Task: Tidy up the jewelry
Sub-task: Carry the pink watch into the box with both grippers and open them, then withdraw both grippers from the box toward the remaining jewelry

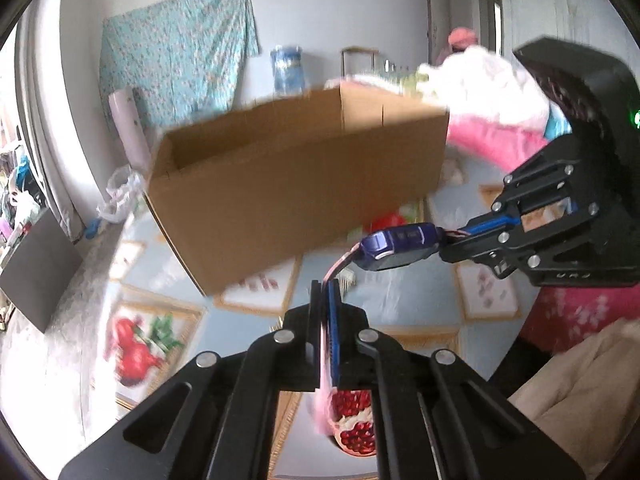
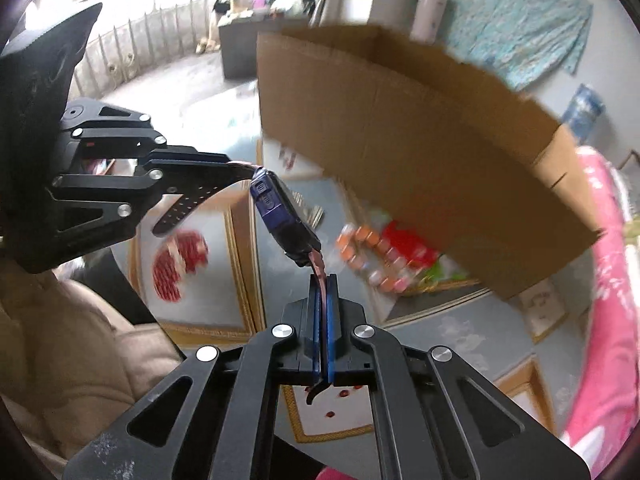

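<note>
The left gripper is clamped on one pink strap end of a wristwatch with a glossy purple rectangular case. The right gripper is pinched on the opposite strap end, so the watch hangs stretched between them in mid-air. Gripping both ends likely keeps the band straight and controlled for laying it down neatly. Behind stands a large open brown cardboard box on a pale blue tablecloth printed with pomegranates. A blurred cluster of orange and pink beads, perhaps a bracelet, lies beside the box. The box's inside is hidden, the watch face is turned away, and motion blur smears much detail.
</note>
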### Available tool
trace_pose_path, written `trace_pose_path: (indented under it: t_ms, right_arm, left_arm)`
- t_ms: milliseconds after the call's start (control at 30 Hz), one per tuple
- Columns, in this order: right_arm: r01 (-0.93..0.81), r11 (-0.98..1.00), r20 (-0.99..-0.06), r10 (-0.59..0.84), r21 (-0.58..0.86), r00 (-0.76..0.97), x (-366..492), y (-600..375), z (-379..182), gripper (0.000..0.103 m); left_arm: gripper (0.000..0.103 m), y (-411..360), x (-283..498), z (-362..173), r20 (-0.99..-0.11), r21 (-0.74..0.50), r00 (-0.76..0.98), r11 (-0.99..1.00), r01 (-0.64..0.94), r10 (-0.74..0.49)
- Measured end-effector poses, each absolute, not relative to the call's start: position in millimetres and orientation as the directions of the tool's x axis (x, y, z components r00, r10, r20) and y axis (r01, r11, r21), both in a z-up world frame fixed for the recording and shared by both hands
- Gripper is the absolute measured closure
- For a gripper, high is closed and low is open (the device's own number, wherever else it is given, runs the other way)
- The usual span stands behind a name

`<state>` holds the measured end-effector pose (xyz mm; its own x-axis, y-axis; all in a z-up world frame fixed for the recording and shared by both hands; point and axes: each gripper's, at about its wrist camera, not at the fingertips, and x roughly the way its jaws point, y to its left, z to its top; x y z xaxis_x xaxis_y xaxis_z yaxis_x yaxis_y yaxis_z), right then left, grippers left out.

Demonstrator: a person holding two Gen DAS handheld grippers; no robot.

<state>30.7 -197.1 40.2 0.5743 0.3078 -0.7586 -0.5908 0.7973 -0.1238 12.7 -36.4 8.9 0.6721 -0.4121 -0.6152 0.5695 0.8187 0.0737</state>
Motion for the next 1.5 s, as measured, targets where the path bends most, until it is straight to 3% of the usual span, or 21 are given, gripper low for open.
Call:
trace_pose_path:
  t_ms: [167,300,367,533,633,733,800,933,1133,1333,1500]
  right_arm:
    - [-0.554,0.808,-0.625,0.33,-0.201,0.708,33.9,-201.8,106.9,0.102]
    - [-0.561,0.803,-0.601,0.35,-0.202,0.718,77.9,-212.8,136.0,0.102]
    - [-0.576,0.799,-0.643,0.353,-0.171,0.68,115.4,-220.1,138.0,0.102]
    - [-0.609,0.793,-0.816,0.344,-0.013,0.464,192.5,-233.1,107.2,0.102]
    - [-0.617,0.783,-0.888,0.333,0.073,0.318,226.7,-231.5,86.3,0.102]
    - [-0.623,0.777,-0.933,0.283,0.089,0.22,249.2,-224.4,66.9,0.102]
    - [-0.637,0.77,-0.957,0.21,0.036,0.199,258.0,-216.1,56.5,0.102]
    - [-0.658,0.752,-0.978,0.104,-0.042,0.181,267.6,-205.9,39.5,0.102]
    - [-0.624,0.781,-0.98,0.097,-0.034,0.175,279.5,-208.3,42.6,0.102]
    - [-0.563,0.817,-0.954,0.056,-0.125,0.293,273.1,-214.3,64.9,0.083]
    - [-0.552,0.815,-0.93,0.047,-0.176,0.365,264.2,-212.6,75.9,0.082]
  left_arm:
    - [0.1,-32.5,12.4,74.7,-0.499,0.118,0.739,0.81,0.575,-0.452]
    - [0.1,-40.6,48.3,117.8,-0.466,0.119,0.745,0.8,0.588,-0.478]
    - [0.1,-46.8,79.0,124.1,-0.506,0.083,0.716,0.799,0.596,-0.482]
    - [0.1,-66.4,179.6,103.7,-0.717,-0.119,0.516,0.812,0.572,-0.469]
    - [0.096,-76.7,219.3,84.1,-0.797,-0.13,0.443,0.834,0.537,-0.409]
    - [0.072,-83.5,235.5,68.4,-0.841,-0.11,0.414,0.859,0.5,-0.348]
    - [0.058,-75.6,236.5,68.0,-0.828,-0.146,0.419,0.865,0.48,-0.372]
    - [0.058,-52.9,226.6,76.4,-0.798,-0.186,0.447,0.871,0.455,-0.405]
    - [0.057,-13.6,204.8,93.2,-0.744,-0.232,0.51,0.882,0.409,-0.432]
    - [0.056,17.4,174.7,100.7,-0.699,-0.276,0.555,0.886,0.372,-0.45]
    - [0.055,38.4,154.0,104.1,-0.66,-0.316,0.593,0.886,0.338,-0.462]
